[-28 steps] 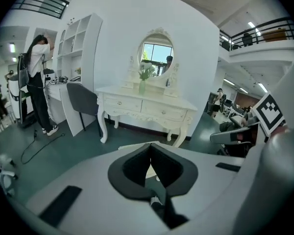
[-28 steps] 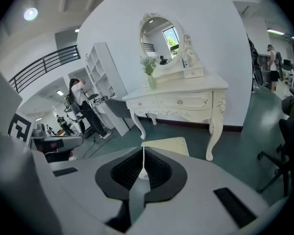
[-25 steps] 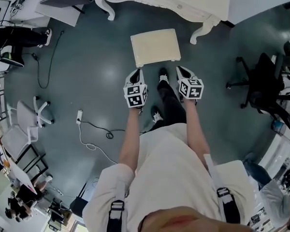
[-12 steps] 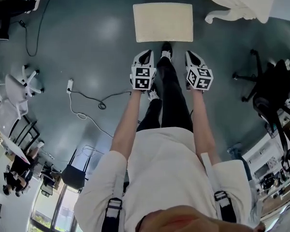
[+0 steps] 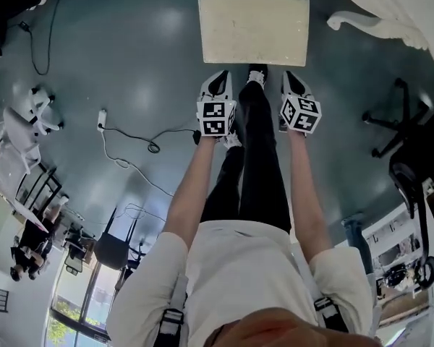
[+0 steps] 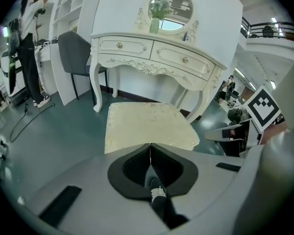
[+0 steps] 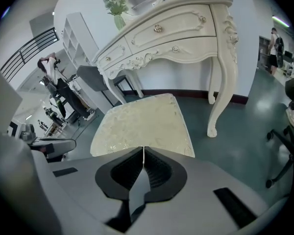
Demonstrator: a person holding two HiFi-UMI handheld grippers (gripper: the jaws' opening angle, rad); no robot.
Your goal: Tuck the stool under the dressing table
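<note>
Your left gripper [image 5: 218, 80] and your right gripper [image 5: 292, 82] point forward side by side, one on each side of your leading shoe [image 5: 257, 73]. In the left gripper view the fingers of the left gripper [image 6: 150, 146] are pressed together tip to tip, with nothing between them. The right gripper view shows the same for the right gripper [image 7: 144, 150]: its fingers are closed on each other and hold nothing.

The stool [image 5: 253, 27] stands on the grey floor [image 5: 130, 63] right ahead of both grippers, its cream, square top [image 6: 147, 124] facing up. Both sets of fingertips sit at its near edge; whether they touch it can't be told.

The stool is out in front of the dressing table [image 6: 157, 55], not under it. From your head view only a curved leg and a corner of the table [image 5: 398, 9] show at the upper right, apart from the stool. The left gripper view shows two drawers with knobs, and an oval mirror [image 6: 170, 6] on top.

A cable [image 5: 130, 161] trails across the floor to your left, and a black office chair [image 5: 412, 143] stands to your right
</note>
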